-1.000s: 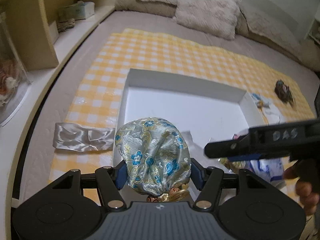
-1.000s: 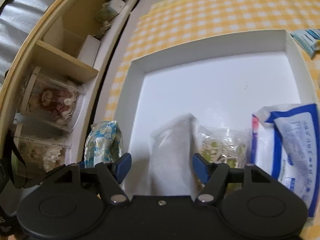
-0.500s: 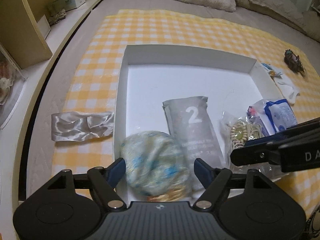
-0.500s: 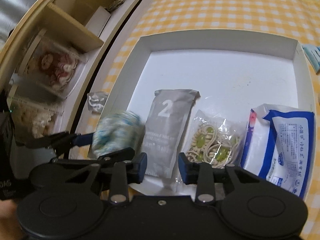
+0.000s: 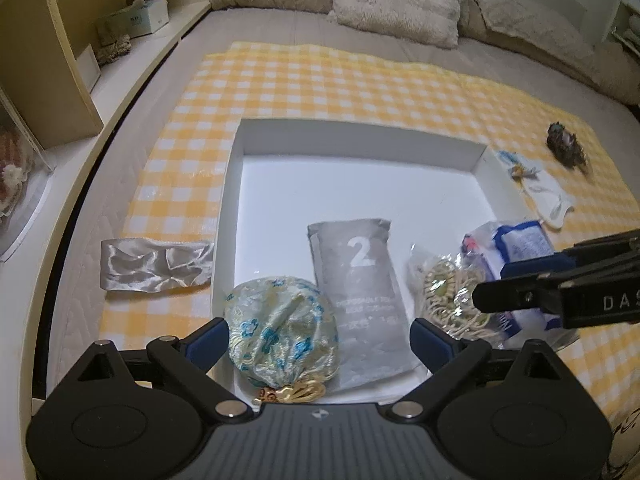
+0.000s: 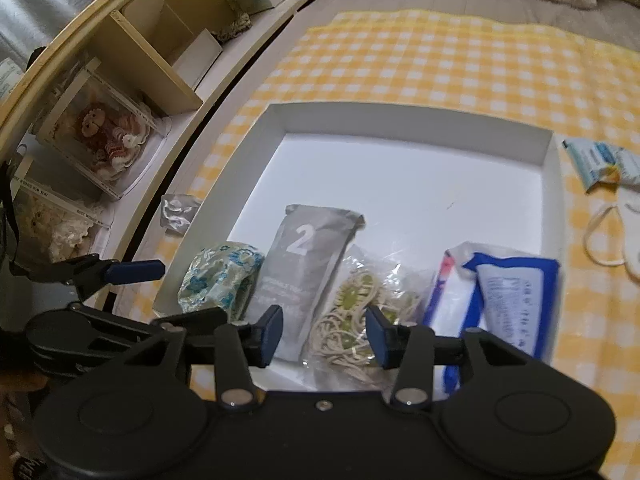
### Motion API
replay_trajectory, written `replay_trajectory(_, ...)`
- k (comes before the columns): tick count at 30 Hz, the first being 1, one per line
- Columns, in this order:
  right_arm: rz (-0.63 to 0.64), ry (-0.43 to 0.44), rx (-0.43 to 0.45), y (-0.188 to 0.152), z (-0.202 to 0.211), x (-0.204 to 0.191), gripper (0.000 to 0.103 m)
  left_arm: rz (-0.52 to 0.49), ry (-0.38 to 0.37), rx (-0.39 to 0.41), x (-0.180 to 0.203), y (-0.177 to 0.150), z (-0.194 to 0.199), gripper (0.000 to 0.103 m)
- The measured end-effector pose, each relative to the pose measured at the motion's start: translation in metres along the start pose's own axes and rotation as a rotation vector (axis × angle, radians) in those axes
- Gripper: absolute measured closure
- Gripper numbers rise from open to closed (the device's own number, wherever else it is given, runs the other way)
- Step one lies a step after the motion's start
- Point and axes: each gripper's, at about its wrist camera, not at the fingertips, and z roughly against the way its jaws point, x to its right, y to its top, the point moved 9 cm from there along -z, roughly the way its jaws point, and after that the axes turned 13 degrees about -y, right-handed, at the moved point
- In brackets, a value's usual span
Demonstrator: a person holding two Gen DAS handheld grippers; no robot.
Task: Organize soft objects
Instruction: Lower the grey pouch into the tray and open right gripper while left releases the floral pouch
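The left gripper, jaws opening wide, straddles the floral pouch lying free in the white box, while the right gripper opens empty-handed above the bead packet.

Home bedroom, quilted mattress, fluffy pillows, bedside shelf with keepsakes

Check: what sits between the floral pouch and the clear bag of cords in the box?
The grey sachet marked 2, lying flat between the floral pouch and the clear bag of cords; both wrist views show it.
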Motion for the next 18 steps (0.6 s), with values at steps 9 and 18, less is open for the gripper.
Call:
replay_trajectory(9,0.015,-0.031,0.072,-0.001,0.026,0.015,0.031,0.009,-0.017,0.049,0.015,0.005,0.016,0.000)
replay_trajectory(18,0.032,-0.087,0.136,-0.003,0.049,0.033,0.006,0.016,0.003,0.064,0.018,0.004,0.024,0.000)
